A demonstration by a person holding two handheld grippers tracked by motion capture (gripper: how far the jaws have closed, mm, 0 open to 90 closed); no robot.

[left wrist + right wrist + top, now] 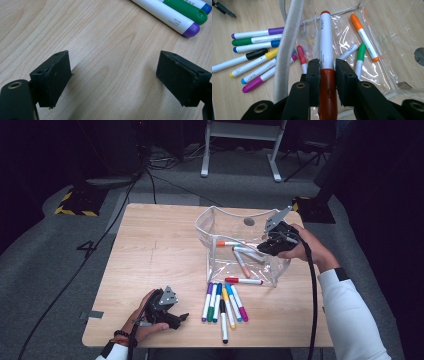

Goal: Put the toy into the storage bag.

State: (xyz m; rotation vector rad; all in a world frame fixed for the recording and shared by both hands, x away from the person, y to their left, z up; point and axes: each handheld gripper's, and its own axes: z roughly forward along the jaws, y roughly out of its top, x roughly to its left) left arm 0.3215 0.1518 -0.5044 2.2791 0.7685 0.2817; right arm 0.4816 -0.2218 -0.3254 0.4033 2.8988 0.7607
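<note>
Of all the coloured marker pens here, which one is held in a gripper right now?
The dark red-capped white marker: the right gripper is shut on it above the clear plastic pouch. All the other markers lie loose.

Glossy clear plastic pouch, matt wooden table

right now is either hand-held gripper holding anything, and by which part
The right hand-held gripper clamps a dark red marker where its cap meets the white barrel, over the clear pouch. The left hand-held gripper is open, holding nothing.
</note>
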